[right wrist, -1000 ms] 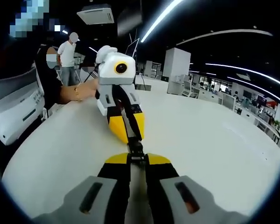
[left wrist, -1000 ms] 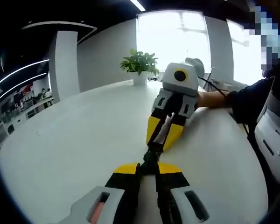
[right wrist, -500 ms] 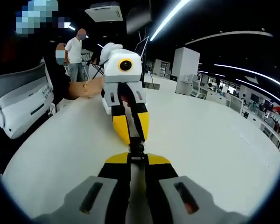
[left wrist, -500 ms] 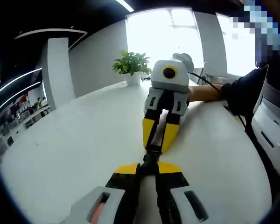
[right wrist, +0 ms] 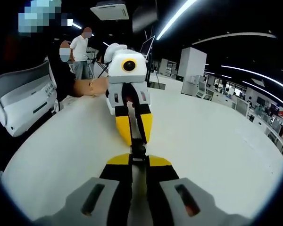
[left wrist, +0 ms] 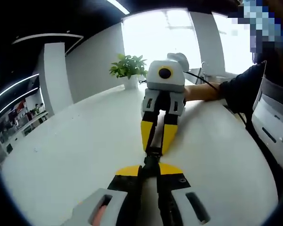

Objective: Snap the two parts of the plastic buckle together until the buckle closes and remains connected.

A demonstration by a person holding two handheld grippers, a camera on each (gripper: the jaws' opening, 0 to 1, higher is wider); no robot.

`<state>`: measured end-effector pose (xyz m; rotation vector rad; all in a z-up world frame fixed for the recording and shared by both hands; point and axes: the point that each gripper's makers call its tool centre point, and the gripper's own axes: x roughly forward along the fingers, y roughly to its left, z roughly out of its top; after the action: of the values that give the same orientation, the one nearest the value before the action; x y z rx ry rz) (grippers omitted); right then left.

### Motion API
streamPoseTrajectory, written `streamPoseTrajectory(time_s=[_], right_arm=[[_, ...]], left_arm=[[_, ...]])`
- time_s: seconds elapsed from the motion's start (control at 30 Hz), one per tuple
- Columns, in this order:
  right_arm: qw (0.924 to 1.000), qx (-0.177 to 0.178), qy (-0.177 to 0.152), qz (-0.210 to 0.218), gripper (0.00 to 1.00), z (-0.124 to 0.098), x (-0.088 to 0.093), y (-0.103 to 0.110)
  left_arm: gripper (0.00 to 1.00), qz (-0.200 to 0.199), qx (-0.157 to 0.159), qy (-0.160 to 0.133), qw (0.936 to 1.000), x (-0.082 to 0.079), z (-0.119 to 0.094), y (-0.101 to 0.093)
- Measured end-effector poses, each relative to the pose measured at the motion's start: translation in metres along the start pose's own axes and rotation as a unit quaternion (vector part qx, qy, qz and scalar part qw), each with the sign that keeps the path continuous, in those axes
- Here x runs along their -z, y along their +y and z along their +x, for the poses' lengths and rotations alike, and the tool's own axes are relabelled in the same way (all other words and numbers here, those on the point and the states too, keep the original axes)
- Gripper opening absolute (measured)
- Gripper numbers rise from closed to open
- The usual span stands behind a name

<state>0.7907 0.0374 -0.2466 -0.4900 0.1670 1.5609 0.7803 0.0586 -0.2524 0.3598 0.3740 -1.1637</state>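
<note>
Grippers faced nose to nose above the white table (left wrist: 61, 155), left gripper (left wrist: 150, 169) and right gripper (right wrist: 138, 160) each clamping one half of the small black plastic buckle (left wrist: 152, 155), apparently aligned for snapping.

Ahead of my left gripper, a white table (left wrist: 75, 155) runs to a potted plant (left wrist: 128, 69) before a bright window (left wrist: 155, 33) and pale wall (left wrist: 96, 61). Beyond my right gripper: office desks (right wrist: 212, 94), a white pillar (right wrist: 191, 61), ceiling light strips (right wrist: 177, 19).
</note>
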Motion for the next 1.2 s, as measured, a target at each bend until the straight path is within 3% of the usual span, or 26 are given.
streamPoseTrajectory(time_s=[0.77,1.2], right_arm=[[0.9982,-0.059,-0.004,-0.014,0.08,0.0,-0.002,0.006],[0.9976,-0.064,-0.007,-0.025,0.08,-0.001,-0.004,0.008]], left_arm=[[0.09,0.019,0.048,-0.011,0.9986,-0.001,0.004,-0.012],[0.1,0.035,0.056,-0.013,0.9978,-0.004,0.005,-0.017]])
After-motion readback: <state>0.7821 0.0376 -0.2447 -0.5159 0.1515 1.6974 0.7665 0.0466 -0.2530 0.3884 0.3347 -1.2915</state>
